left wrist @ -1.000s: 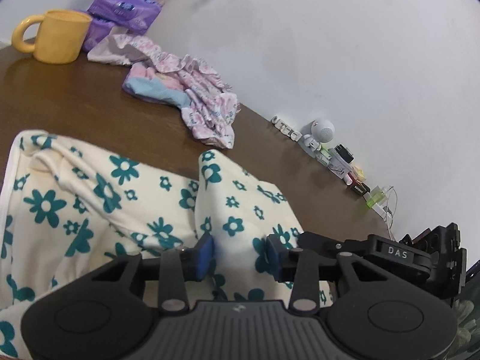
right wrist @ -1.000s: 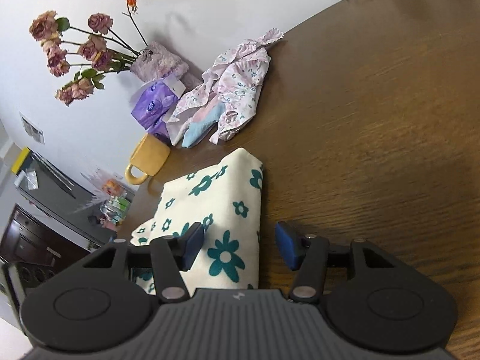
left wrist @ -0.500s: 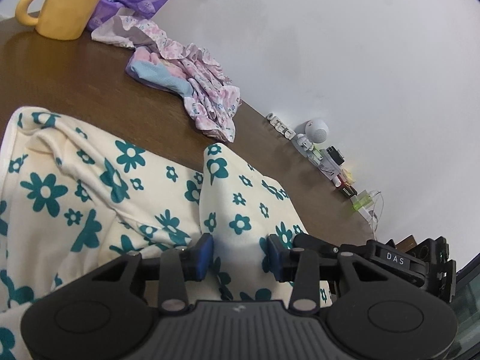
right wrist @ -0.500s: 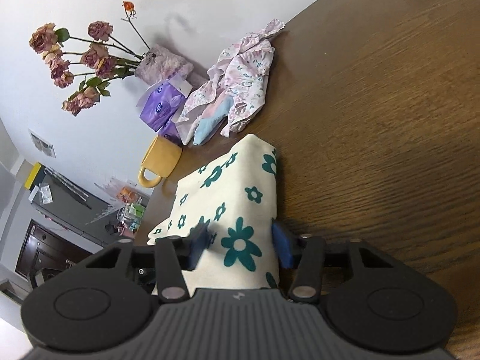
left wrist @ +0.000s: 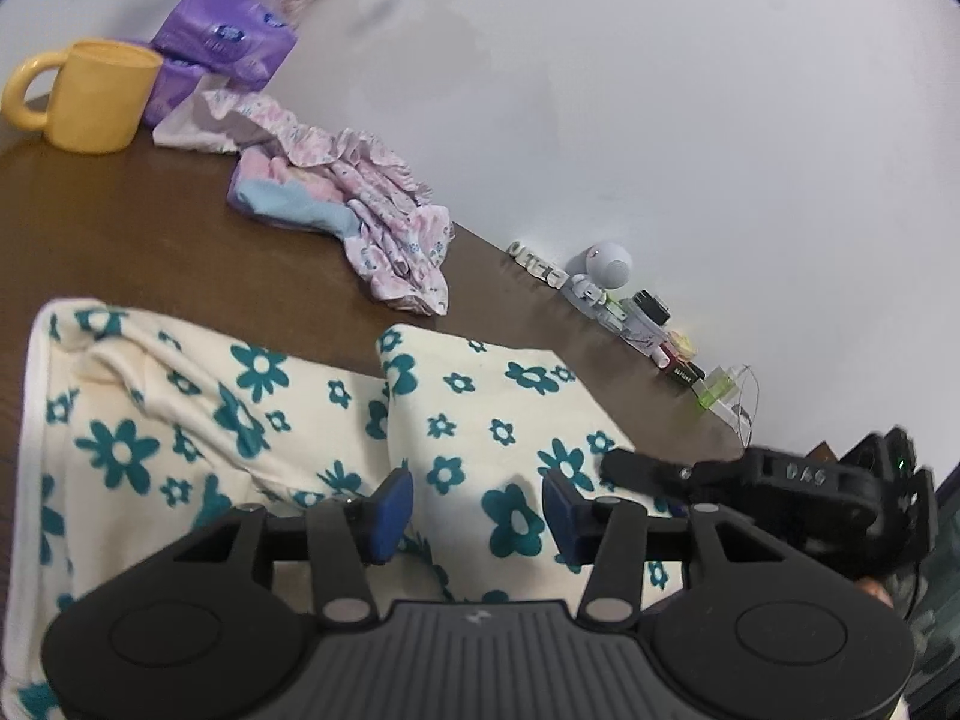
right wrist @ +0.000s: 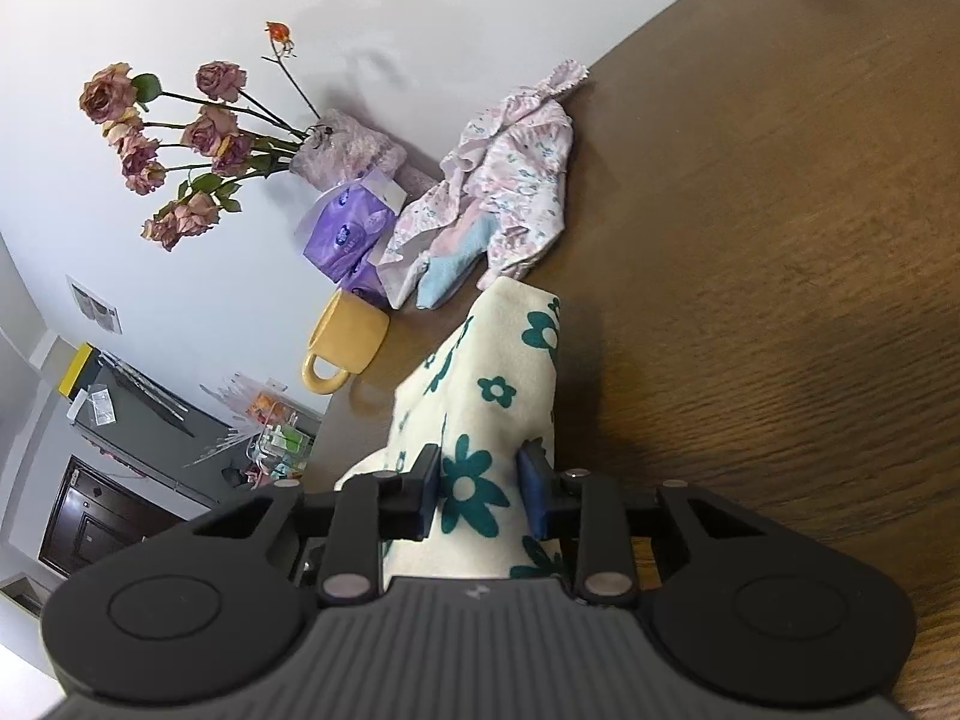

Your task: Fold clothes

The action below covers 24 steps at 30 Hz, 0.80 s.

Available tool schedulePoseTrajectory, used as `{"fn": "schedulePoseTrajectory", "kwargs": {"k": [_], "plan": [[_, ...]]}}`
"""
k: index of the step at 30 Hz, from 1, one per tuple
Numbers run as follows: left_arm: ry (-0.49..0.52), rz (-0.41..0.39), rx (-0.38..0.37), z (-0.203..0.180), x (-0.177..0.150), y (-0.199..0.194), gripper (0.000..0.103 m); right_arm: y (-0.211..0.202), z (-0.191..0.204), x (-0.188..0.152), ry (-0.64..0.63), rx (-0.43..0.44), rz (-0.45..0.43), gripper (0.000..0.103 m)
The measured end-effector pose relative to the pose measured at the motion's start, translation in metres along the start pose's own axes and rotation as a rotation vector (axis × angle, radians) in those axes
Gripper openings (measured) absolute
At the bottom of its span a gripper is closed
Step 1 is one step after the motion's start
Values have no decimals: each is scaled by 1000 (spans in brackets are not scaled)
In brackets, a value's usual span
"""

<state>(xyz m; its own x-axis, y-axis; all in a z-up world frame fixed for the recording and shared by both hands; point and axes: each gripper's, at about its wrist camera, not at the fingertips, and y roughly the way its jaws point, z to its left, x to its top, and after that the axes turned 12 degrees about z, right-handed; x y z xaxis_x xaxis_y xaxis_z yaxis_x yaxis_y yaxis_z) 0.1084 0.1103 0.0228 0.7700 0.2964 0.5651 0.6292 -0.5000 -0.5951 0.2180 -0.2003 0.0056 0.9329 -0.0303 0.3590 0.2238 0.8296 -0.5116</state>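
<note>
Left wrist view: the left gripper (left wrist: 477, 510) hovered, jaws apart, over the floral cloth (left wrist: 240, 420) spread on the bench (left wrist: 120, 228).

Right wrist view: the right gripper (right wrist: 480, 495), jaws clamped on a raised fold, likely mid-fold; carrying it across seemed next.

A yellow mug (left wrist: 96, 97) stands on the brown table (right wrist: 780, 240) beside purple packets (left wrist: 225, 39). Dried roses (right wrist: 180, 144) lean out along the white wall (left wrist: 660, 90). Small trinkets (left wrist: 624, 300) line the table's far edge.
</note>
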Motion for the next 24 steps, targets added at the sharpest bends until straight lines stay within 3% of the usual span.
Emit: {"fn": "schedulePoseTrajectory", "kwargs": {"k": [4,7,14,21,24], "plan": [[-15,41,-18,11,3,3,39,-2,12,0,-34,50,6,29],[-15,73,-33,17,6,5,38,1,13,-2,-52,32,-12,35],[-2,114,-40,16,7,15,38,5,-8,-8,11,-13,-45,36],[-34,121,-58,19,8,17,38,6,-23,-9,7,-27,-50,51],[-46,119,-62,20,8,17,39,8,-29,-8,9,-9,-35,53]]}}
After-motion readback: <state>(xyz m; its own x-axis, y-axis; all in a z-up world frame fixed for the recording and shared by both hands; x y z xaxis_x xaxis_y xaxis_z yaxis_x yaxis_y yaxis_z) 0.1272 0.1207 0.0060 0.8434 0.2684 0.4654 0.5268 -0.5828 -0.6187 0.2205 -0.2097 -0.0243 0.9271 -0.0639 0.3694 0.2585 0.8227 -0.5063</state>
